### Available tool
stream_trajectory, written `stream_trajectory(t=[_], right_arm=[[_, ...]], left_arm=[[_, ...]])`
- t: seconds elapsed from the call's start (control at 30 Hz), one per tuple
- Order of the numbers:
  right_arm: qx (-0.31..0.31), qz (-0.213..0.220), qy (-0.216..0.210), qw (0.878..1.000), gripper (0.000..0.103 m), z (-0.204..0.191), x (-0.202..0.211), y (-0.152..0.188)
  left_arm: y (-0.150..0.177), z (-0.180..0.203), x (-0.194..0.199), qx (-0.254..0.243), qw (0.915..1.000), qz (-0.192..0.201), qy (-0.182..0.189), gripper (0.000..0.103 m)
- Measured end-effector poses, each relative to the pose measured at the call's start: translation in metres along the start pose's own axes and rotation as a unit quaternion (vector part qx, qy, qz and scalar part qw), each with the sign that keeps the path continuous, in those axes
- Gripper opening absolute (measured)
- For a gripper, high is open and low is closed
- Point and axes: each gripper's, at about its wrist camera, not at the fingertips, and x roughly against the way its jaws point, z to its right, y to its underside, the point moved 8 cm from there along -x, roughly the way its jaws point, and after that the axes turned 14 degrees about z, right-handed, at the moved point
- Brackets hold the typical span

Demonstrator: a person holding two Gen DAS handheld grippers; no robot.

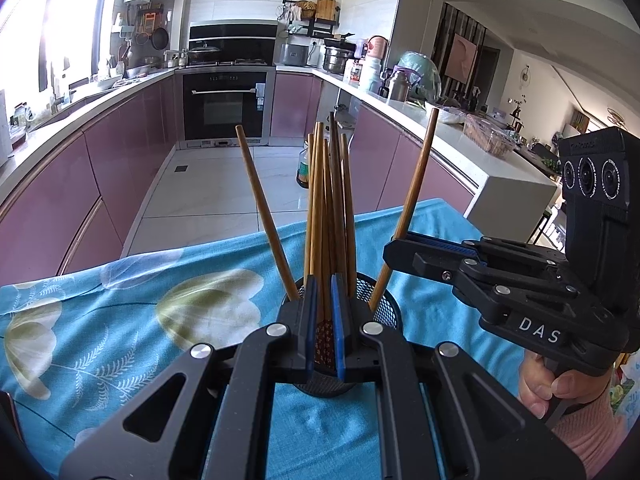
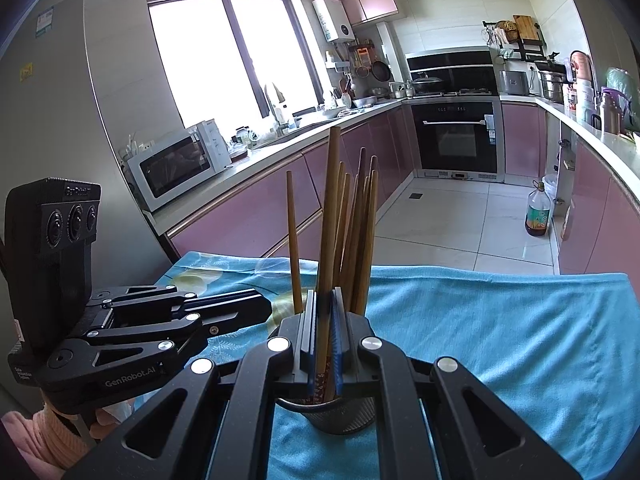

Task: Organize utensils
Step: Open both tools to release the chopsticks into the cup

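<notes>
**A:** What's on the counter [image 1: 440,304]?

**B:** Blue flowery cloth [image 1: 120,320] over it, with a black mesh cup [image 1: 386,312] stuffed with plain brown wooden chopsticks [image 1: 320,200]. Most stand upright and a couple lean out.

**A:** Anything grabbed?

**B:** The right hand-held gripper [image 1: 394,250] is clamped on the right-leaning chopstick [image 1: 418,176], which is still in the cup. The left hand-held gripper [image 1: 325,292] is pinched together right at the rim, blocking the bundle. Can't tell if it's holding one.

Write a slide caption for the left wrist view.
Closed left tongs face a black mesh cup of brown wooden chopsticks on a blue floral tablecloth.
</notes>
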Motion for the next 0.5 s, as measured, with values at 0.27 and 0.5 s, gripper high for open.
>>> stream_trajectory(t=[0.27, 0.5], right_arm=[[-0.001, -0.004, 0.0, 1.0, 0.006, 0.001, -0.004, 0.004], [-0.005, -0.009, 0.002, 1.0, 0.006, 0.004, -0.01, 0.006]], left_arm=[[0.003, -0.005, -0.011, 0.009, 0.9999, -0.009, 0.001, 0.008], [0.009, -0.01, -0.023, 0.015, 0.9997, -0.019, 0.001, 0.008]])
